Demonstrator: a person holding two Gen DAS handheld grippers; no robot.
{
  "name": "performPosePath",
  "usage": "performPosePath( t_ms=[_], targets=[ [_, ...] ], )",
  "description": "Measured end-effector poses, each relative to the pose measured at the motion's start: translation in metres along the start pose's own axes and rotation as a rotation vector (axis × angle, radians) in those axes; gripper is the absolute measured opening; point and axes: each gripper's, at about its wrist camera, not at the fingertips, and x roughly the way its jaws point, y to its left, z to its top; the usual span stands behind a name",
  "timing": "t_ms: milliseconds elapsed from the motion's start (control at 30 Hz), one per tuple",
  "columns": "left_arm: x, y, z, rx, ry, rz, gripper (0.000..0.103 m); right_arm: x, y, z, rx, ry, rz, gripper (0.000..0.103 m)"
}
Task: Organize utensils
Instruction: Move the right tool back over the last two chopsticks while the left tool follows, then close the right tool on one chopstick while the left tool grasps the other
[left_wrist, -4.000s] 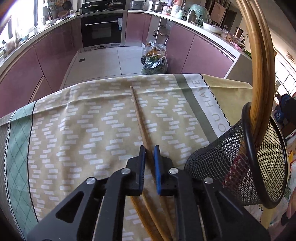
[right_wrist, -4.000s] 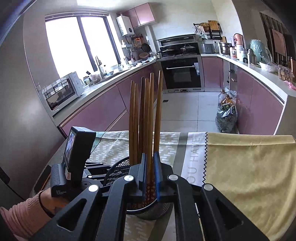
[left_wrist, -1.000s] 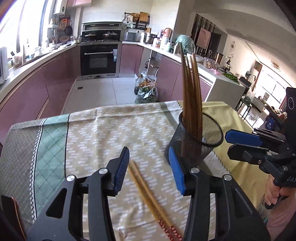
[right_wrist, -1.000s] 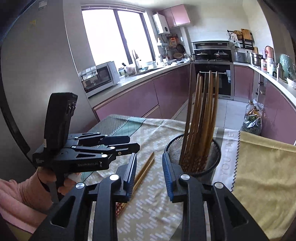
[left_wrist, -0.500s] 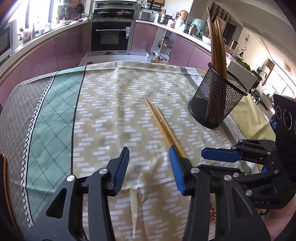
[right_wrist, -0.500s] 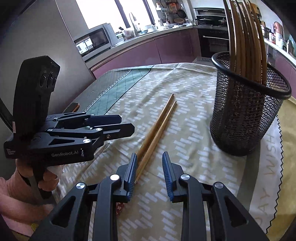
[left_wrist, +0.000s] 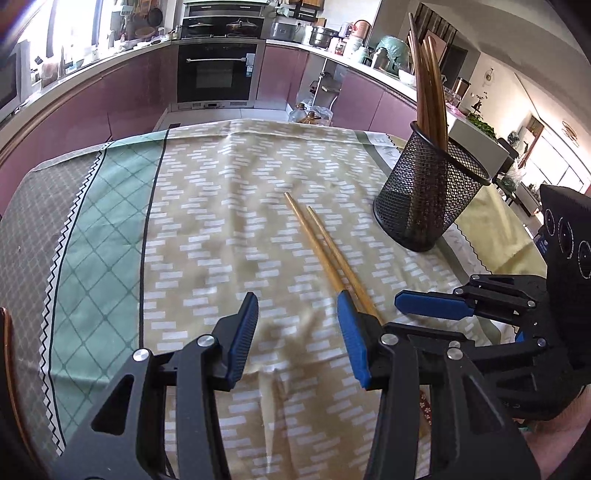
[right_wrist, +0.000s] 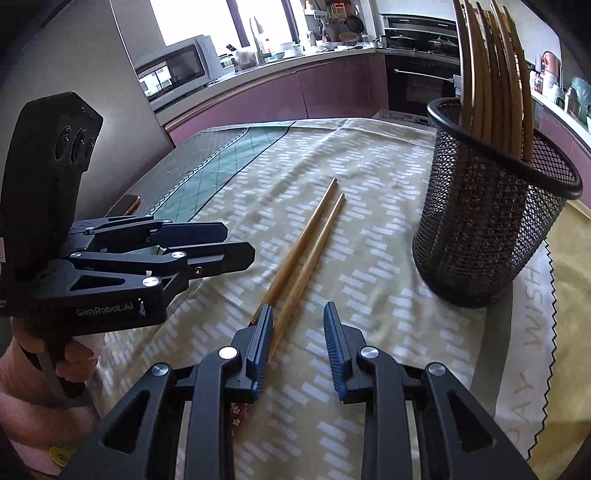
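Two loose wooden chopsticks (left_wrist: 325, 254) (right_wrist: 306, 243) lie side by side on the patterned tablecloth (left_wrist: 221, 229). To their right stands a black mesh holder (left_wrist: 424, 195) (right_wrist: 480, 229) with several chopsticks (right_wrist: 491, 81) upright in it. My left gripper (left_wrist: 297, 310) (right_wrist: 240, 243) is open just left of the pair's near ends, nothing between its fingers. My right gripper (right_wrist: 298, 314) (left_wrist: 400, 314) is open low over the cloth. The near ends of the pair run under its left finger (right_wrist: 262, 332).
A brown-edged flat object (right_wrist: 127, 205) lies at the table's left edge. Past the far table edge are pink kitchen cabinets and an oven (left_wrist: 216, 74). A person's hand (right_wrist: 70, 354) holds the left gripper's handle.
Four seconds ago both grippers were nearly shut around chopsticks; both now stand open. Over the last second both came down close to the cloth by the loose pair, then held still.
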Motion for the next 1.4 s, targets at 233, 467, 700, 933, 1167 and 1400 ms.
performPosePath(
  t_ms=[233,467,700,933,1167,1400],
  targets=[
    [0.006,-0.01,0.008,0.023,0.008,-0.006,0.044,-0.003,-0.006,0.0,0.008,0.015,-0.028,0.026],
    [0.02,-0.024,0.016,0.064,0.035,-0.002,0.041,-0.006,-0.016,-0.002,0.026,0.012,-0.045,0.024],
    [0.033,-0.034,0.018,0.105,0.074,0.0,0.037,-0.01,-0.025,-0.004,0.044,0.012,-0.06,0.022],
    [0.038,-0.032,0.021,0.099,0.08,0.016,0.028,-0.005,-0.024,-0.001,0.028,0.02,-0.068,0.022],
    [0.039,-0.022,0.024,0.052,0.086,0.017,0.014,0.003,-0.019,0.007,0.001,0.019,-0.092,0.021],
    [0.041,-0.024,0.025,0.048,0.087,0.04,0.015,0.01,-0.016,0.012,-0.015,0.007,-0.119,0.017]
  ],
)
